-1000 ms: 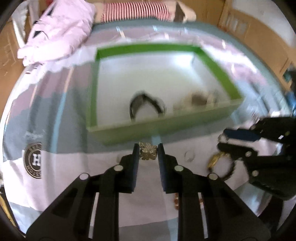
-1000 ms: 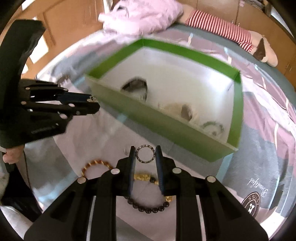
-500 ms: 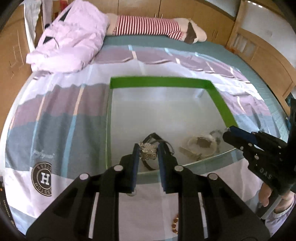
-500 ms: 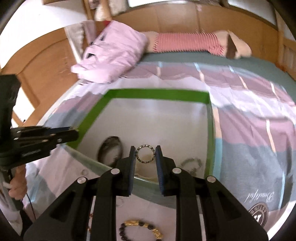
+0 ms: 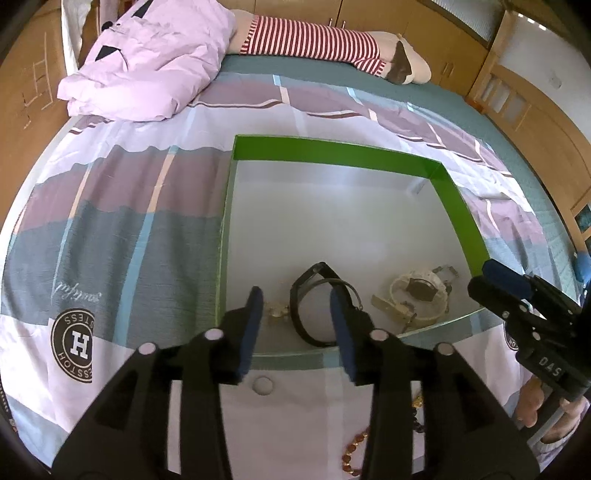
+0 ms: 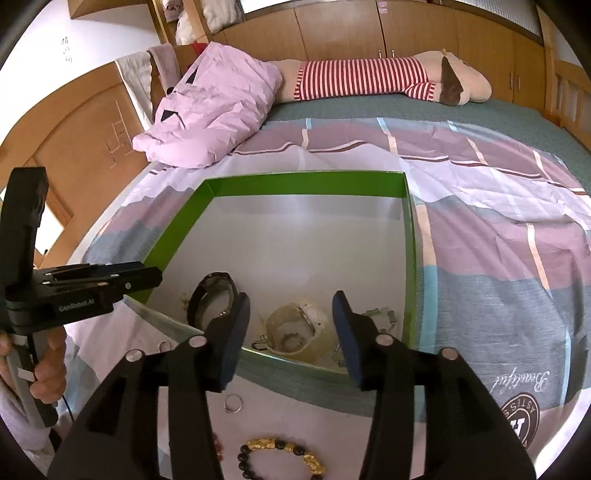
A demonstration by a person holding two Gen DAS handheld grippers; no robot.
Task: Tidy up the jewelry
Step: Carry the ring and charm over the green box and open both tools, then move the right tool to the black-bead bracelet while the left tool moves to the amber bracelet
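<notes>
Grippers: two, both with jaws spread apart and nothing between them. Left gripper [image 5: 297, 306] hung over the near-left corner of the box; right gripper [image 6: 290, 308] hung over its near wall.
Box: one, a shallow green-walled box [image 6: 306, 182] with a pale floor, lying on the bed.
Jewelry inside box, counted: one black watch [image 5: 314, 295] on its side; one small gold flower-shaped piece [image 5: 277, 312] just left of the watch; one cream-strapped watch [image 6: 295, 328] near the near wall; one ring of dark stones [image 6: 290, 339] lying in the cream watch's loop; one pale linked bracelet [image 6: 384, 315] in the near-right corner. Further small pieces could not be told apart.
Jewelry outside box, counted: one thin silver ring [image 6: 233, 403]; one bracelet of black beads and gold charms [image 6: 284, 458]; one strand of amber beads [image 5: 354, 450], partly hidden.
Surface: bedsheet [image 5: 110, 229] in lilac, grey-blue and white blocks, with a round "H" emblem [image 5: 72, 341].
Room: wooden cabinets [image 6: 369, 33] behind the bed; one crumpled lilac quilt [image 6: 214, 107]; one long plush toy [image 6: 376, 83] in red-and-white stripes at the head.
Person: a hand [image 6: 46, 365] gripped the left gripper's handle.
</notes>
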